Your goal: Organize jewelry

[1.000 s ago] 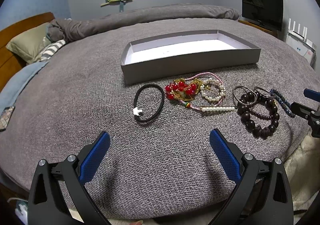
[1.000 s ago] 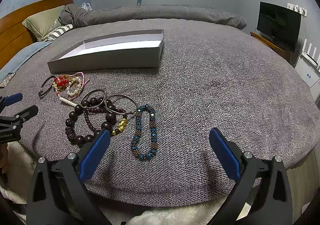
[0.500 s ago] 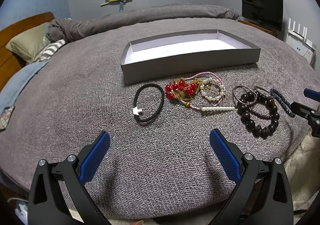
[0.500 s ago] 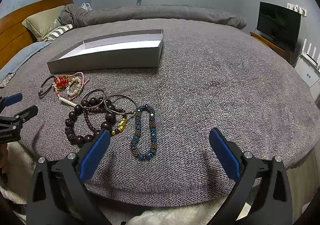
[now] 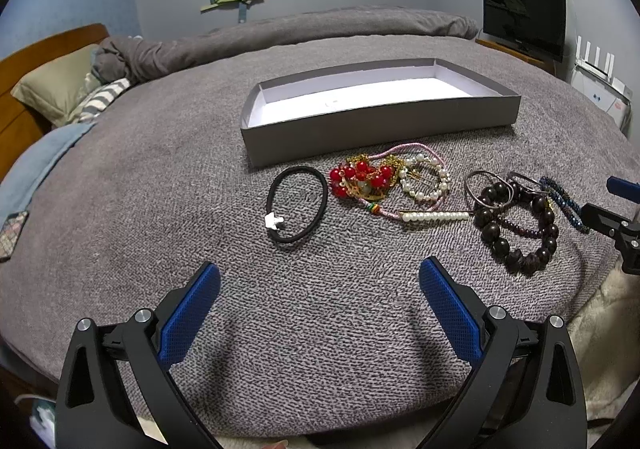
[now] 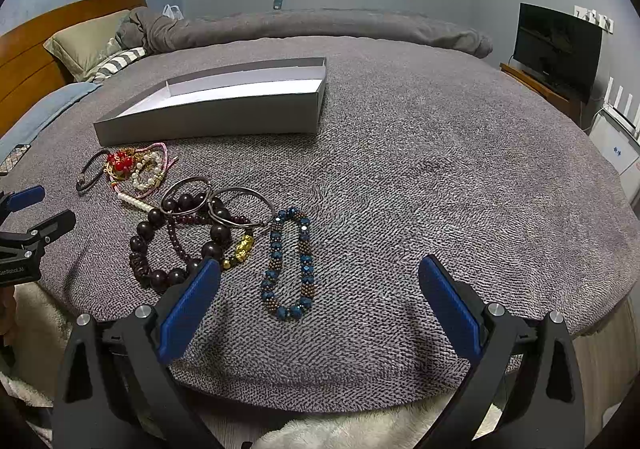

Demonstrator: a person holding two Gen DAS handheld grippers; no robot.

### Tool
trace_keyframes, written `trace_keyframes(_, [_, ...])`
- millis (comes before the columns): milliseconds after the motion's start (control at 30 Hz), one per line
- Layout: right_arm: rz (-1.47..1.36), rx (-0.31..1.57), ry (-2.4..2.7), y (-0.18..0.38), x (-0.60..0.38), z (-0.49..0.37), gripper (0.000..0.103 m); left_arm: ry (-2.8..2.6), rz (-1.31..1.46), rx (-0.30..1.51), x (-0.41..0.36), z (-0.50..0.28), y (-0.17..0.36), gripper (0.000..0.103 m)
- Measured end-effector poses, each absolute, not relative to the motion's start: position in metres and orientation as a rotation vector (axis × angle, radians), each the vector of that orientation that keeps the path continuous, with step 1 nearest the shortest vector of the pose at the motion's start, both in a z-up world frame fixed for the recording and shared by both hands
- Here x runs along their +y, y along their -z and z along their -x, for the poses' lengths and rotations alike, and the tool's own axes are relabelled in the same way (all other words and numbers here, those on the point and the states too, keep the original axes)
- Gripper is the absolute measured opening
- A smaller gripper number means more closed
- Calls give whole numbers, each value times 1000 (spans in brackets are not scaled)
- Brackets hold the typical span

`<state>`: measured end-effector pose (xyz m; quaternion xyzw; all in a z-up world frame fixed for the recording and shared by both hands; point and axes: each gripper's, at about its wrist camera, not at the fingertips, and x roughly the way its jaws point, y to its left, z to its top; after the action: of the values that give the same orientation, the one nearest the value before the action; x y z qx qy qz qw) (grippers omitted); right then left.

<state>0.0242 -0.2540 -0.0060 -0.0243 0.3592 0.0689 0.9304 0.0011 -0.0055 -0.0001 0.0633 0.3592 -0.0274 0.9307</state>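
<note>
A shallow grey box (image 5: 380,125) (image 6: 224,115) with a white inside lies on the bed, nothing in it. In front of it, in a row: a black hair tie (image 5: 297,203), a red bead and gold chain tangle (image 5: 362,179), pearl bracelets (image 5: 425,181), metal bangles (image 6: 236,207), a dark wooden bead bracelet (image 5: 516,227) (image 6: 176,241) and a blue bead bracelet (image 6: 289,263). My left gripper (image 5: 320,291) hovers open near the bed's front edge, short of the hair tie. My right gripper (image 6: 319,289) is open just behind the blue bracelet.
The grey blanket (image 6: 440,177) stretches wide to the right of the jewelry. Pillows (image 5: 60,89) and a wooden headboard (image 6: 36,45) are far left. A TV (image 6: 556,45) on a stand is at the right. A white fluffy rug (image 6: 360,429) lies below the bed edge.
</note>
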Motion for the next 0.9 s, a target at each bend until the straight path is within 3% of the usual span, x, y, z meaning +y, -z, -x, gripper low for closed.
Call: trace_keyframes(900, [-16, 714, -173, 3, -261, -24, 98, 116, -102, 745, -9, -2, 2, 101])
